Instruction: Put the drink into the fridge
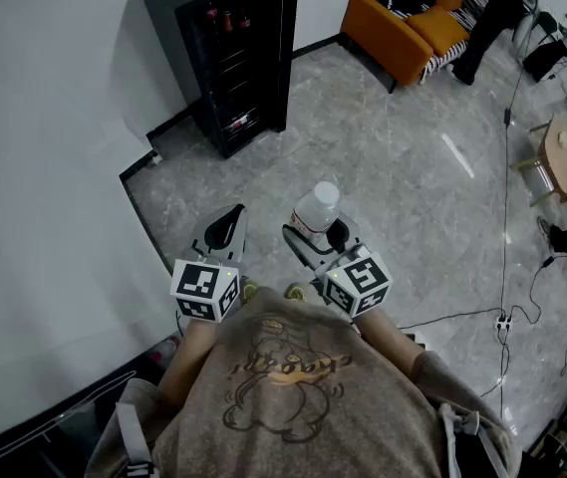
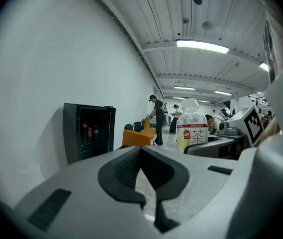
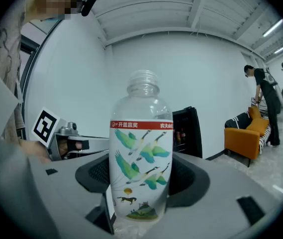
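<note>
one bottle gripped, one fridge well apart

two grippers, side by side. the right gripper is clamped on the single drink bottle, which stands upright between its jaws. the left gripper is pinched closed with nothing in it. one black fridge stands against the wall, well apart from the bottle. one orange sofa sits beyond.

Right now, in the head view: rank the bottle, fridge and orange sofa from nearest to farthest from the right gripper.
1. Bottle: held between the jaws of the right gripper.
2. Fridge: ahead, to the left.
3. Orange sofa: farthest, ahead to the right.
</note>
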The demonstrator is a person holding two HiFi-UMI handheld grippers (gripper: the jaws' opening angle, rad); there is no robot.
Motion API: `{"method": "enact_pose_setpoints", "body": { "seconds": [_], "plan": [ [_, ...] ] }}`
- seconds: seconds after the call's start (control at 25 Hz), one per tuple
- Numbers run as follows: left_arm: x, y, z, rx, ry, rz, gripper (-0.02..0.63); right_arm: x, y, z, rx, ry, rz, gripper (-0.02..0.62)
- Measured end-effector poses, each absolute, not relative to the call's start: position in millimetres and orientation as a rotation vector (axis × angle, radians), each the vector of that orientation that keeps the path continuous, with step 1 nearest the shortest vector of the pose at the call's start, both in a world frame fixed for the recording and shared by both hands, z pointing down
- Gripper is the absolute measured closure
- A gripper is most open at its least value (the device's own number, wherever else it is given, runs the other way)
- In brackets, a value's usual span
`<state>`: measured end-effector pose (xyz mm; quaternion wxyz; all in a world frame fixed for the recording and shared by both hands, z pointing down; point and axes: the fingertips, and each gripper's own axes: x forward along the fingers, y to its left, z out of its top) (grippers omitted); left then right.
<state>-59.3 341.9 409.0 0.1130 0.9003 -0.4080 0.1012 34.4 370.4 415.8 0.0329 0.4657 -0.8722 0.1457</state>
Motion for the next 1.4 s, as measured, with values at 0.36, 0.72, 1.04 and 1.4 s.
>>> {"method": "enact_pose_setpoints", "body": {
  "seconds": [0.36,0.72,1.04,1.4],
  "plan": [
    [-49.7,344.4,408.5,2.643,-1.204,0.308,0.603,39.7,375.3,413.9,1.395,-2.711,0.417,0.284],
    [-30.7,353.4,414.0,2.629,-1.241,0.292,0.603,60.4,386.6,418.6,1.344,-2.750,0.410,0.284],
    [-7.6,357.3,418.2,2.594,-1.279,0.260,0.603,84.6,388.6,419.1,1.298,-2.788,0.409,0.284],
    [4.9,330.8,421.1,2.615,-1.251,0.248,0.602,94.9,363.1,427.4,1.287,-2.775,0.411,0.284]
  ]
}}
